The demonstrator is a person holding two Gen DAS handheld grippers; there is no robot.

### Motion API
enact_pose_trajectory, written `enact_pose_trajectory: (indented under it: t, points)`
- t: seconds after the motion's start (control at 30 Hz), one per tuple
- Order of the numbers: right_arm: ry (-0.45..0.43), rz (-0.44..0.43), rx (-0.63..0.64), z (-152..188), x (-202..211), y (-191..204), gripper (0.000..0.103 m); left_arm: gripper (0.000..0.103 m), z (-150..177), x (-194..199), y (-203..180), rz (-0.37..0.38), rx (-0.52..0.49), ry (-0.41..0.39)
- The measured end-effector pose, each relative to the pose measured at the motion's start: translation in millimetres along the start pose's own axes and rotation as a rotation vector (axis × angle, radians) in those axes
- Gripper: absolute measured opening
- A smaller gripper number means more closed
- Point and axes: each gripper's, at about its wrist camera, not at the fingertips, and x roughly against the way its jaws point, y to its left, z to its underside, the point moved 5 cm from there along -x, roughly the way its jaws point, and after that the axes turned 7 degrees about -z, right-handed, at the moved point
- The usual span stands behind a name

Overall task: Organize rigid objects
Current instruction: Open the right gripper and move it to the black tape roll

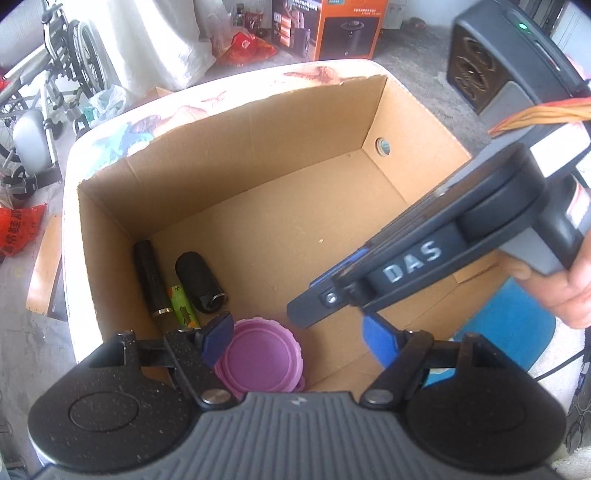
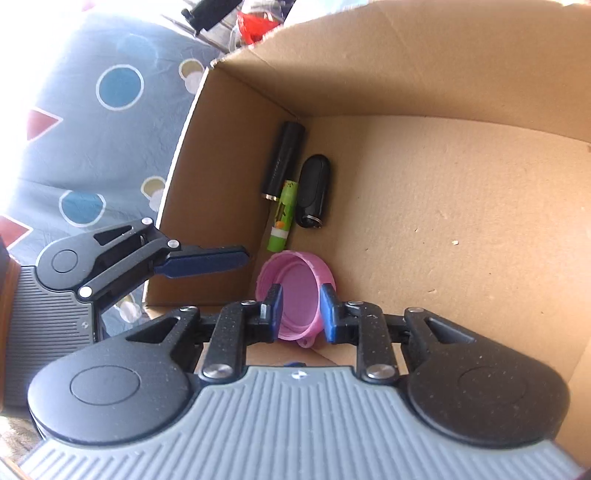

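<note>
An open cardboard box (image 1: pixel 236 122) holds a black tube (image 1: pixel 151 277), a green tube (image 1: pixel 183 306) and a black fob-shaped piece (image 1: pixel 199 282), side by side in its near left corner. A purple lid (image 1: pixel 264 356) lies on the box floor close by. My left gripper (image 1: pixel 299 338) hangs open and wide over the lid, holding nothing. A hand reaches my right gripper (image 2: pixel 302 314) down into the box. Its jaws stand a little apart in front of the pink-purple lid (image 2: pixel 295 291), which is wider than the gap, and the pads do not press on it. One left gripper finger (image 2: pixel 207 261) shows above the box wall.
The box (image 2: pixel 424 177) stands on a patterned cloth (image 2: pixel 92 110); most of its floor is bare. Beyond it are a wheelchair (image 1: pixel 62 62), an orange carton (image 1: pixel 347 29), red bags (image 1: pixel 247 48) and a blue patch (image 1: pixel 509 332) at the near right.
</note>
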Motion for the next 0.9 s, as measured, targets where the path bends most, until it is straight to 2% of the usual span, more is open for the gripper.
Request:
enact_pose_trajectory:
  t: [0.13, 0.23, 0.4, 0.53, 0.63, 0.77, 0.9]
  points:
    - [-0.168, 0.006, 0.076, 34.6, 63.3, 21.0, 0.025, 0.08, 16.0, 43.0, -9.6, -0.008, 0.002, -0.13]
    - [-0.294, 0.008, 0.128, 73.6, 107.3, 32.6, 0.027, 0.082, 26.6, 70.6, -23.4, -0.009, 0.007, -0.231]
    - [-0.428, 0.014, 0.132, 147.0, 134.7, 31.9, 0.029, 0.084, 64.2, 88.6, -47.3, 0.009, 0.03, -0.332]
    - [-0.47, 0.043, 0.086, 191.8, 102.9, 19.1, 0.029, 0.084, 100.6, 75.3, -69.8, 0.005, 0.042, -0.35]
    - [-0.458, 0.041, 0.022, 212.8, 64.9, 5.7, 0.03, 0.084, 124.1, 51.9, -83.3, 0.019, 0.048, -0.305]
    - [-0.425, 0.017, -0.029, 223.7, 23.0, -1.8, 0.03, 0.084, 143.8, 24.6, -96.3, -0.047, 0.037, -0.245]
    - [-0.395, 0.072, 0.008, 216.5, 0.0, 1.8, 0.03, 0.084, 153.0, 4.6, -100.4, -0.094, 0.026, -0.214]
